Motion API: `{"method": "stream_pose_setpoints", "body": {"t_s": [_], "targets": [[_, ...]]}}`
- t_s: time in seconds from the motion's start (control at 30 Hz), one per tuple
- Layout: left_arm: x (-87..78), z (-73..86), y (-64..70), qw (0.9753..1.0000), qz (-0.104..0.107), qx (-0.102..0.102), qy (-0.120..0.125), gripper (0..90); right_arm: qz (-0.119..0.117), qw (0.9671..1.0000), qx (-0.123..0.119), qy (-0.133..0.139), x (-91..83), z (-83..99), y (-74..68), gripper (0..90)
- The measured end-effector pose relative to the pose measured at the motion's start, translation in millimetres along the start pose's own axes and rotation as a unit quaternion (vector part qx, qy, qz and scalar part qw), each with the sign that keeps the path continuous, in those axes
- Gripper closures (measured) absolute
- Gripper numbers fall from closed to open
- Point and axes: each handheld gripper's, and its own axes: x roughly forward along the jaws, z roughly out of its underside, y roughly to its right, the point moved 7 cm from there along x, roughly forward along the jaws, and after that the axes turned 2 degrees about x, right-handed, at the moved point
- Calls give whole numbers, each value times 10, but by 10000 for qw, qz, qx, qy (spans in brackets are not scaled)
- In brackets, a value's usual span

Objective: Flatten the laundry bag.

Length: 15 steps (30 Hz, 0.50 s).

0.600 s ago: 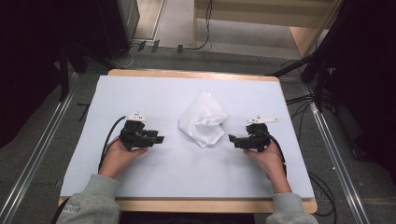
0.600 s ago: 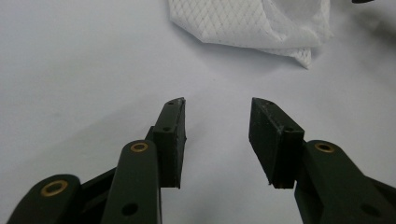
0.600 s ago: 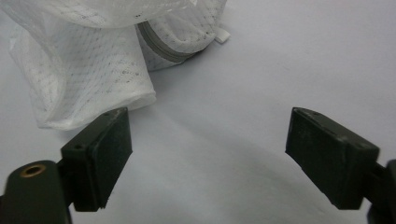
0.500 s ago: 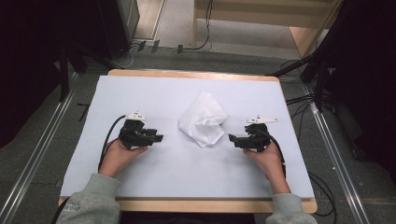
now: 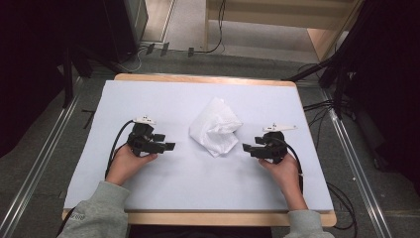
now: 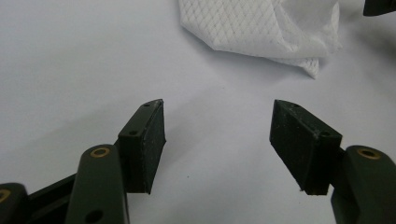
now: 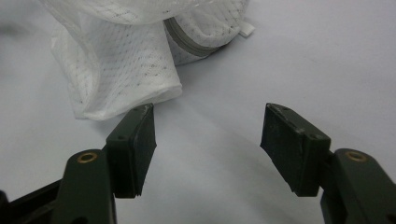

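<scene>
A crumpled white mesh bag (image 5: pixel 216 127) lies in the middle of the pale table cover (image 5: pixel 163 99). A grey zipper (image 7: pixel 187 39) runs along its edge in the right gripper view. My left gripper (image 5: pixel 170 147) rests on the cover to the bag's left, open, pointing at it with nothing between its jaws. In the left gripper view the bag (image 6: pixel 266 28) lies ahead, beyond the open gripper (image 6: pixel 217 135). My right gripper (image 5: pixel 246 147) sits to the bag's right, open and empty. From the right gripper view, the bag (image 7: pixel 126 60) lies just past the left pad of the gripper (image 7: pixel 208 140).
The table has a wooden rim (image 5: pixel 208 79). Cables (image 5: pixel 322 106) hang off the right side, and metal rails (image 5: pixel 39 163) run along the floor on both sides. A wooden shelf unit (image 5: pixel 317 29) stands beyond the far edge.
</scene>
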Motion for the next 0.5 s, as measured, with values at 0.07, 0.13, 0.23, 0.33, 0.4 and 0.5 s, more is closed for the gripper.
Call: {"method": "stream_pose_setpoints", "body": {"t_s": [0.07,0.13,0.23,0.33,0.4,0.5], "targets": [[6,-9,2,10000,43,-19,0,353,-9,10000,22,-4,0,11,2,356],[25,-13,0,10000,8,9,-26,350,25,10000,18,-71,-1,41,10,346],[44,-8,-1,10000,-7,48,-83,349,48,9999,28,-89,-11,56,24,346],[63,-3,6,9999,-26,96,-132,349,30,10000,46,-69,-19,56,29,346],[68,-7,13,9999,-16,107,-121,349,63,9999,39,-73,-21,61,34,346],[67,-10,17,9998,-3,146,-120,350,77,9999,32,-76,-19,66,37,347]]}}
